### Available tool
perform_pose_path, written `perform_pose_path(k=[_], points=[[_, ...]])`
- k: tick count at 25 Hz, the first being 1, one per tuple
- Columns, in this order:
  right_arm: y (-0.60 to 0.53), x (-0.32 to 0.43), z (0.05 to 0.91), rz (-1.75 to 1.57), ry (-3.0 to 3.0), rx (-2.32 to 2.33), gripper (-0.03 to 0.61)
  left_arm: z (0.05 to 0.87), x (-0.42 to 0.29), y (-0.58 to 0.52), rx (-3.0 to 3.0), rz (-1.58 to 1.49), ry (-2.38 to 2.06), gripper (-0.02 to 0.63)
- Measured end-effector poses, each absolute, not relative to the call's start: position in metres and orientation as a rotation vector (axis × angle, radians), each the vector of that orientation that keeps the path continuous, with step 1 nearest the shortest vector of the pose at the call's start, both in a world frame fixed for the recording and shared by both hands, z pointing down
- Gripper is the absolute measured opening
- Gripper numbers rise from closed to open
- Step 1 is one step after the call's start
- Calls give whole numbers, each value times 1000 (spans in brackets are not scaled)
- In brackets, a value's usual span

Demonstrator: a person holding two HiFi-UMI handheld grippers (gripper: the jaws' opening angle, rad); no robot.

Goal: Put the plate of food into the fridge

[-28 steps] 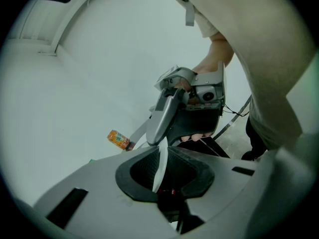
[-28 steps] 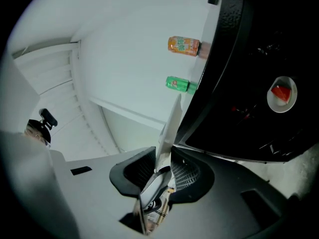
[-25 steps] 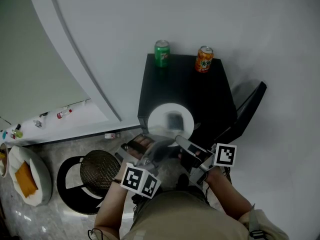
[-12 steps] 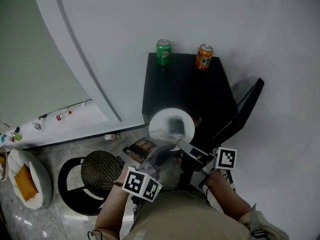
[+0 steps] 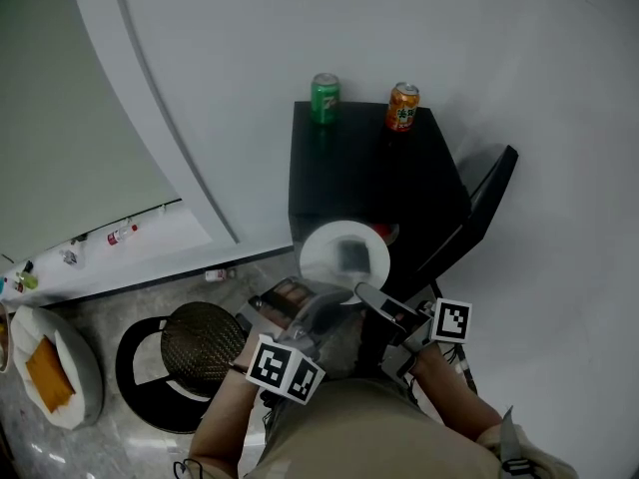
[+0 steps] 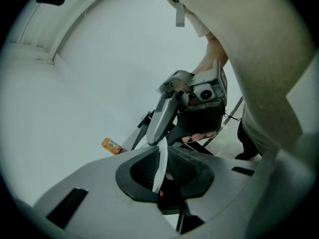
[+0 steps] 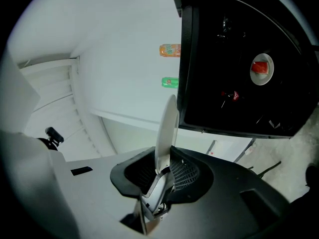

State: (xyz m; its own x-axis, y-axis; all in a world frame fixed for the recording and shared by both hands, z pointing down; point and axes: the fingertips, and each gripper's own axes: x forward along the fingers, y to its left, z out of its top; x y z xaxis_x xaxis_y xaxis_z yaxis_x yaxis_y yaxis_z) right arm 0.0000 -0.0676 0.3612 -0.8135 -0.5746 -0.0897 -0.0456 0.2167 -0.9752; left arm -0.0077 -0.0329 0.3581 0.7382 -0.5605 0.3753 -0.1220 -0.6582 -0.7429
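The white plate [image 5: 344, 254], with a dark bit of food on it, hangs level in front of the small black fridge [image 5: 369, 168]. The fridge door [image 5: 479, 218] stands open to the right. My left gripper [image 5: 310, 305] is shut on the plate's near rim [image 6: 160, 166]. My right gripper [image 5: 367, 292] grips the rim [image 7: 167, 128] beside it, and its jaws have just been closing on the plate between them. In the right gripper view the dark fridge interior [image 7: 234, 44] holds a small dish with something red [image 7: 260, 67].
A green can [image 5: 324, 99] and an orange can [image 5: 402, 107] stand on the fridge top. A round black stool [image 5: 195, 342] stands on the floor to the left. Further left lies a white cushion with an orange thing [image 5: 50, 367]. A white wall is behind the fridge.
Both grippers have carried the plate a little to the right along the fridge's open front. The grip on the rim looks the same.
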Motion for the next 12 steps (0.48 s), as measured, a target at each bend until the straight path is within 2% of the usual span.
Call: perform_pose_path(k=[12], points=[[-58, 0, 378, -1630, 2017, -645, 87, 374, -10, -23, -2247, -752, 483, 51]])
